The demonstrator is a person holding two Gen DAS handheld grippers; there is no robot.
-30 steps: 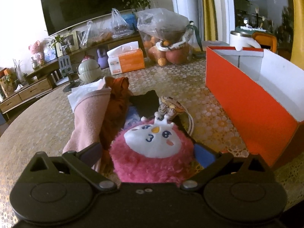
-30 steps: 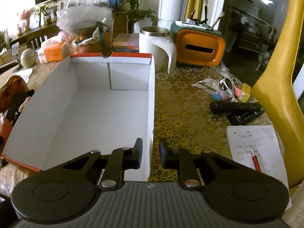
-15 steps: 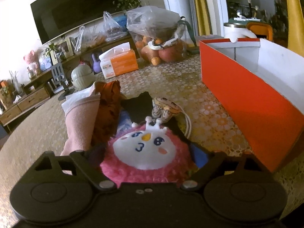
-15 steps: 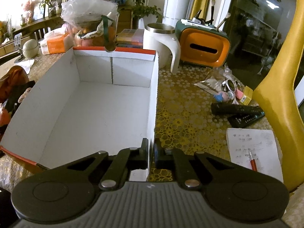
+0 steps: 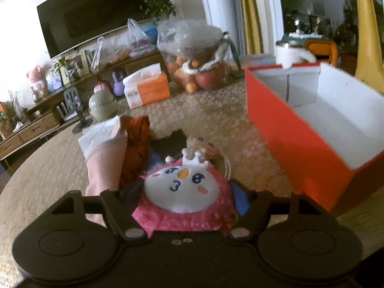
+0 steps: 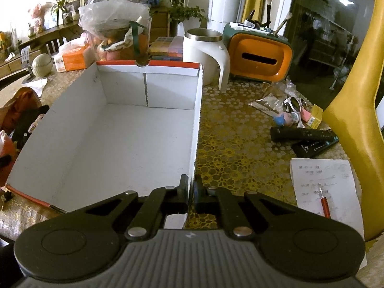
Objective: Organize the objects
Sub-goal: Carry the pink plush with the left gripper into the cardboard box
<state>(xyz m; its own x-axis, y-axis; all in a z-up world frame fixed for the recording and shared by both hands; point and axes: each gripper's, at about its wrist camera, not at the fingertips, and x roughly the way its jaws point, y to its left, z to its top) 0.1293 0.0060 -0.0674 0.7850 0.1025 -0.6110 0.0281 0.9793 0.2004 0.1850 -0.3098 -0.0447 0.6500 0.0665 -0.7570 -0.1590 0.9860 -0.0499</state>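
Clamped from both sides, the left gripper (image 5: 186, 199) holds the pink plush toy (image 5: 183, 196), lifted above a pile of clothes (image 5: 120, 148) just left of the orange cardboard box (image 5: 300, 148). Right gripper (image 6: 191, 192) has its jaws nearly closed, pinching the box's right wall (image 6: 195, 129) at its near corner. Two remote controls (image 6: 307, 139) lie right of the box.

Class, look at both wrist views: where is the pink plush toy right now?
In the left wrist view the pink plush toy sits low and central between the left gripper jaws, with the pink cloth to its left and the orange box to its right.
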